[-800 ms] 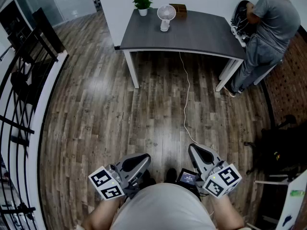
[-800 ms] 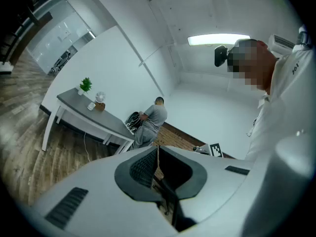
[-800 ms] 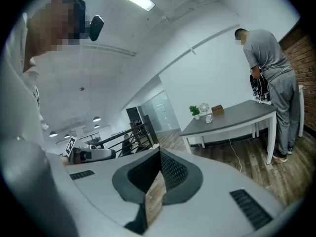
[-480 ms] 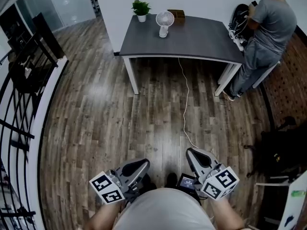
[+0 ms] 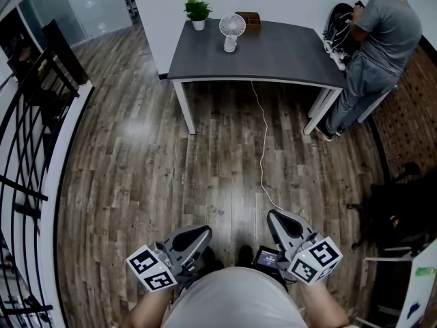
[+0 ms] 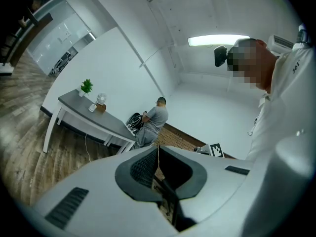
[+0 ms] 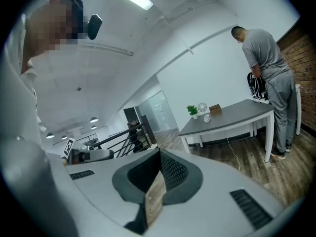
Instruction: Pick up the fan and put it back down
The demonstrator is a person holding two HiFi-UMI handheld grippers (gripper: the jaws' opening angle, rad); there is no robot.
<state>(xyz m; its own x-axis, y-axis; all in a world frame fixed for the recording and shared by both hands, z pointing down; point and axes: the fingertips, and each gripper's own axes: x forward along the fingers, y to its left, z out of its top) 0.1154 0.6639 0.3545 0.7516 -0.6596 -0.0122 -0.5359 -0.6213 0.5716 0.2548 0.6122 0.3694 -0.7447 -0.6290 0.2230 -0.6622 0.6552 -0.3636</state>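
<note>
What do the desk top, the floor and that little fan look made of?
Desk top: dark grey, matte, even; probably laminate. Floor: mixed brown planks with seams and a sheen; wood or wood-look laminate, can't tell. Fan: white with a thin grille; likely plastic, too small to confirm.

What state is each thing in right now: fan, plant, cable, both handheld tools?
Fan: upright on the table, untouched.
Plant: upright beside the fan.
Cable: hanging off the table, trailing over the floor.
Left gripper: jaws shut, empty.
Right gripper: jaws shut, empty.
</note>
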